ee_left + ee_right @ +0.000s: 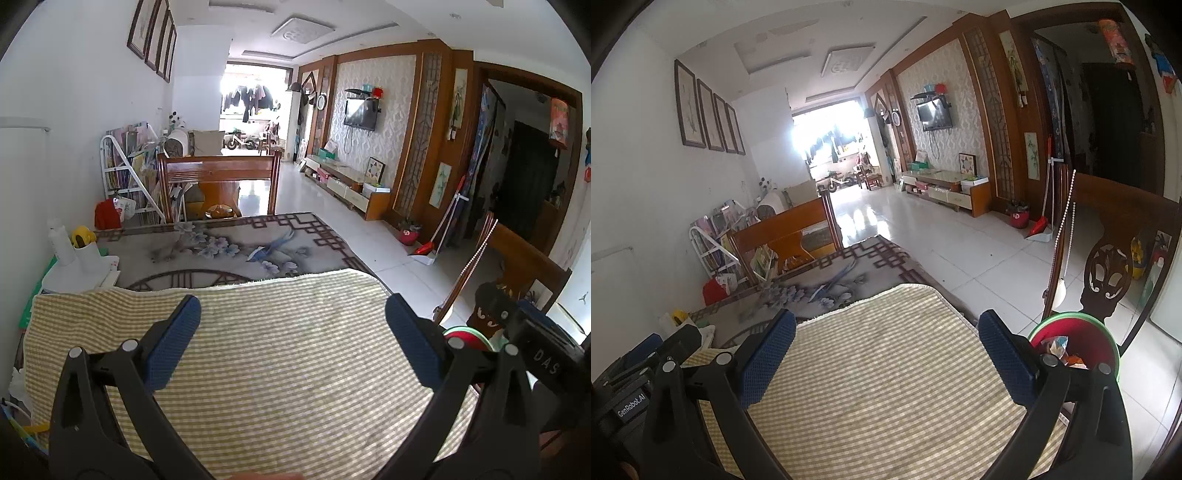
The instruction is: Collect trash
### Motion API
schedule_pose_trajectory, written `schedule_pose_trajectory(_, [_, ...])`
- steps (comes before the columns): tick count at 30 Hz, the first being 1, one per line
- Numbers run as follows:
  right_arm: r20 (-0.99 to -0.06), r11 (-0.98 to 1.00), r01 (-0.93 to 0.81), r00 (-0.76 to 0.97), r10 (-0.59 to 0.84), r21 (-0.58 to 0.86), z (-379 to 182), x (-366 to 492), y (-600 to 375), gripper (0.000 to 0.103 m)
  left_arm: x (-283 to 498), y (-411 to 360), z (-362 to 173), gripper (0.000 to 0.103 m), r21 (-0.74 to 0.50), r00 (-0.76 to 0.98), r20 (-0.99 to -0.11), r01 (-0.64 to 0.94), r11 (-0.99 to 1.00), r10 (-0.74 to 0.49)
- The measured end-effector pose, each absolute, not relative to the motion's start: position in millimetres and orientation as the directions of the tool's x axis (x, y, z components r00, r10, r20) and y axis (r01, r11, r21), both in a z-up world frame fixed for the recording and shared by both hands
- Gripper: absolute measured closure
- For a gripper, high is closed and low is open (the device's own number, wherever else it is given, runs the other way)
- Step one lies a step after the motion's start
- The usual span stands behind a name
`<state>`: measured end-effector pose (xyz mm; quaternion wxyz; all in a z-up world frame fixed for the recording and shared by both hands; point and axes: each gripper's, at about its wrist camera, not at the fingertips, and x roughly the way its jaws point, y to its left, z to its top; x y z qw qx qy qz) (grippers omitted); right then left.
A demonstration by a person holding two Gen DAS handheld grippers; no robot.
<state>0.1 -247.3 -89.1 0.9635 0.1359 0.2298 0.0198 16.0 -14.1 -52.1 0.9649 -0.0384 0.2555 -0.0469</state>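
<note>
While the left gripper [293,321] sits with its blue-padded jaws wide apart and nothing between them, all that lies under the gap is a yellow-and-white checked cloth [280,369]. Off past the right-hand jaw you get a sliver of a round red bin with a green rim [466,336].

Right wrist view: right gripper [886,334] also spread wide, empty, over the same cloth. That bin [1082,334] sits just beyond its right-hand jaw, with crumpled colourful wrappers [1058,349] inside.
</note>
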Motion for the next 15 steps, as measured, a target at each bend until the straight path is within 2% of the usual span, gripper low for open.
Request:
schedule_pose_trajectory(9, [-0.513, 0.964, 0.009, 0.848, 0.133, 0.265, -109.9, 17.9, -248.3, 0.007, 20.8, -17.0, -64.1, 0.005, -0.082, 0.849, -0.521, 0.054, 0.995, -0.089])
schedule_pose_trajectory(12, [-0.569, 0.971, -0.009, 0.809, 0.148, 0.240, -134.0, 33.6, -243.9, 0.007, 25.8, -14.9, -73.2, 0.005, -0.089, 0.829, -0.552, 0.055, 0.995, -0.095])
schedule_pose_trajectory(15, [-0.635, 0.987, -0.059, 0.759, 0.143, 0.152, -181.1, 62.2, -236.3, 0.007, 27.4, -8.2, -83.4, 0.005, -0.115, 0.814, -0.573, 0.034, 0.993, -0.094])
